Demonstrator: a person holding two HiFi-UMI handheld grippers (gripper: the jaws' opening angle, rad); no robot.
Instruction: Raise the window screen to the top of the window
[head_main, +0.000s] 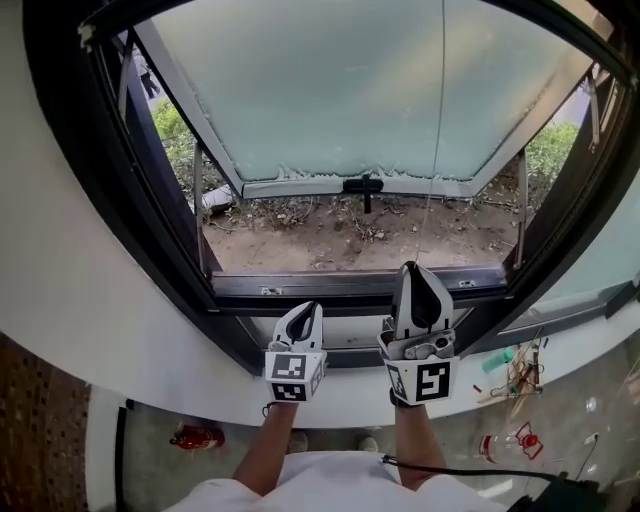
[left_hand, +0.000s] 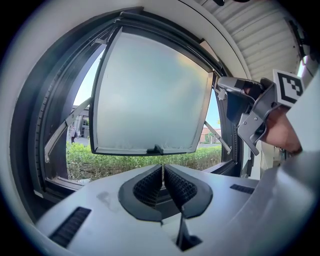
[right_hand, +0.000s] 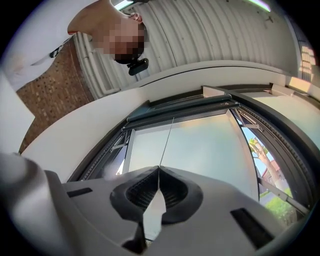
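Observation:
A dark-framed window (head_main: 330, 285) has a frosted panel (head_main: 350, 90) tilted outward, with a black handle (head_main: 362, 185) on its lower rail. I cannot make out a separate screen. A thin cord (head_main: 438, 120) hangs down in front of the panel. My right gripper (head_main: 415, 268) points up at the window and is shut on that cord (right_hand: 167, 142), which runs up from its tips (right_hand: 159, 169). To its left, my left gripper (head_main: 308, 306) points level at the sill. Its pads (left_hand: 150, 186) stand almost together, and I see nothing between them. The right gripper (left_hand: 222, 81) also shows in the left gripper view.
The white sill (head_main: 150, 370) curves below the window frame. Bare soil (head_main: 350, 240) and green bushes (left_hand: 120, 162) lie outside. On the floor are a red object (head_main: 197, 437) at the left and scattered tools and bottles (head_main: 520, 380) at the right.

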